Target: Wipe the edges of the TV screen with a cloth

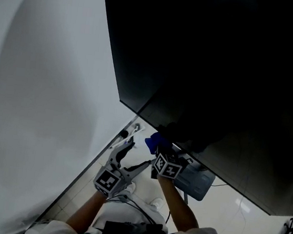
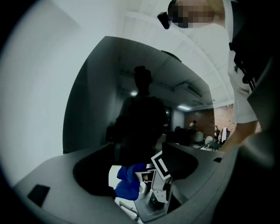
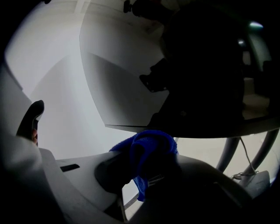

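The left tool [image 1: 136,156] hangs open and empty, off to the side, likely so it is out of the way. Just right of it, the right tool [image 3: 146,168] squeezes a bunched blue cloth [image 1: 155,141]. The bunch pokes up at the bottom edge of the TV screen [image 1: 210,69], near its left corner, ready to rub. That long edge runs off to the right.

Pale tiled floor [image 1: 245,221], white shoes [image 1: 158,202]
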A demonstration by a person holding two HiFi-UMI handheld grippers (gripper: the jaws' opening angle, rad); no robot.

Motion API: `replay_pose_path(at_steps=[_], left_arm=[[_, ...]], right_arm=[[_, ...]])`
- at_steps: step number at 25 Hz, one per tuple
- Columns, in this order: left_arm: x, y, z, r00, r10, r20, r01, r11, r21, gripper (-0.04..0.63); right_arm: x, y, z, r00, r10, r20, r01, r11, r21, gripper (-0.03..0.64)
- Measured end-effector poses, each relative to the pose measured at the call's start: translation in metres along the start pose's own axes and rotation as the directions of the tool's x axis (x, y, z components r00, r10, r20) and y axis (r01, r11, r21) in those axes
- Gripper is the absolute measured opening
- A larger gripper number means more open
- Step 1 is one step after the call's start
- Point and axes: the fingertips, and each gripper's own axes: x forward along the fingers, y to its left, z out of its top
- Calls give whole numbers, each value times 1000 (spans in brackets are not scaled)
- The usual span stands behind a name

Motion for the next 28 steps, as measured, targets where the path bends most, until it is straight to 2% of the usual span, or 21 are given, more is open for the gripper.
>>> replay_pose_path(at_steps=[10, 17, 22, 26, 28], left_arm=[[-45, 74, 2, 987, 162, 11, -162, 987, -1, 333], [-82, 109, 9, 961, 273, 48, -273, 962, -13, 333], [-97, 119, 11, 946, 316, 70, -316, 949, -17, 333], [-117, 128, 14, 926, 368, 82, -367, 930, -32, 333], [-126, 130, 15, 918, 385, 92, -384, 923, -37, 333]], right_arm=[[98, 91, 7, 994, 107, -27, -109, 992, -60, 69], [166, 159, 13, 989, 136, -62, -134, 990, 43, 69], [196, 196, 15, 984, 158, -87, -157, 987, 26, 69], [206, 221, 25, 982, 172, -84, -175, 984, -30, 69], [205, 228, 32, 983, 167, -71, -168, 986, -9, 69]])
